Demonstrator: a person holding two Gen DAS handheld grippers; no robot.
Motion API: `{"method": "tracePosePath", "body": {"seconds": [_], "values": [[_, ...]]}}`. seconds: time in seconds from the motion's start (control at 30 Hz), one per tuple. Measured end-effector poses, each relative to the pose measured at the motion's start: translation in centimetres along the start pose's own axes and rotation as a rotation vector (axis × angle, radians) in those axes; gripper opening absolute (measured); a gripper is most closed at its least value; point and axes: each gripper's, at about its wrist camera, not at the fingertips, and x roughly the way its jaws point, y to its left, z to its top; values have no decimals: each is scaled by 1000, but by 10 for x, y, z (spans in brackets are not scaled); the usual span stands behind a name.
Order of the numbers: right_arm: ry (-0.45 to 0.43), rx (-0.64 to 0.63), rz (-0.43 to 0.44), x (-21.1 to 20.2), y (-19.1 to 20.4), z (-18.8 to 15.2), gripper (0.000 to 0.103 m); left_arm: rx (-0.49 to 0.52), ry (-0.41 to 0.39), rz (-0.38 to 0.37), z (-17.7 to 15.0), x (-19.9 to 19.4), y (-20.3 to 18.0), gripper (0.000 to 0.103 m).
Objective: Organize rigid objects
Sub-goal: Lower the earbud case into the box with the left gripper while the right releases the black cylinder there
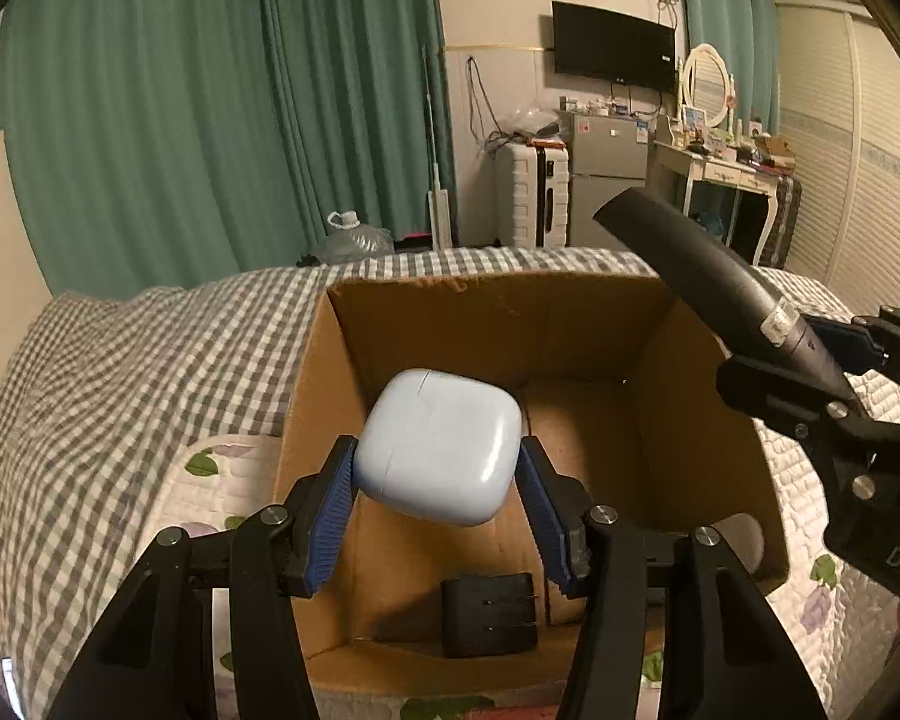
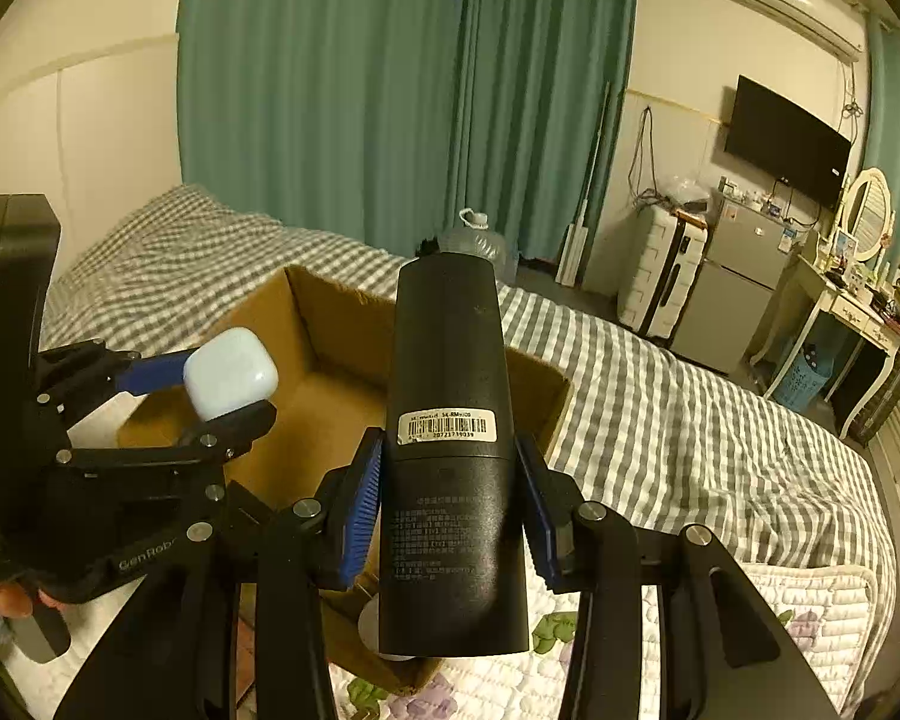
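**Two items held over the open box, ready to drop**

The left gripper [image 1: 437,483] has its blue pads clamped on the sides of a pale blue earbud case [image 1: 438,447], holding it above the cardboard box [image 1: 498,312] near the box's left wall. Held there, the case would fall straight inside on release, which looks like the aim. The right gripper [image 2: 450,510] has its jaws closed on a black remote-shaped device [image 2: 447,432], gripped around its lower half so that its long body sticks out forward over the box's right edge; I judge it is waiting its turn or coming in together with the case.

The box sits on the bed [image 1: 120,360], on the checked cover and partly on a floral quilt [image 1: 228,462] at the near edge. On its floor, by the near wall, lies a black plug adapter [image 1: 489,615], prongs facing up, with a rounded pale object in the near right corner that I cannot identify.

Writing: the device carries a white barcode sticker [image 2: 448,425]; its print appears to include "SK-RM" and a digit string, but is too blurred to trust. Small text lower on the device is unreadable. The left gripper's body reads "GenRobo…", cut off.
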Motion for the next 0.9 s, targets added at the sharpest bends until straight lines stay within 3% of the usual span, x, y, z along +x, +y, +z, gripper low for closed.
{"method": "tracePosePath", "body": {"seconds": [0.1, 0.53, 0.6, 0.63, 0.9], "values": [[8, -2, 1, 2, 1, 1, 42, -15, 5, 27, 0, -1, 7, 59], [95, -17, 71, 53, 6, 0, 43, -70, 8, 19, -3, -14, 22, 61], [83, 1, 58, 44, 3, 1, 65, -70, 7, 18, -5, -17, 22, 61], [74, 7, 52, 40, 3, 1, 69, -70, 10, 15, -7, -18, 22, 61], [18, -11, -102, -43, 2, -28, 75, -75, 13, 16, -31, -60, 22, 64]]}}
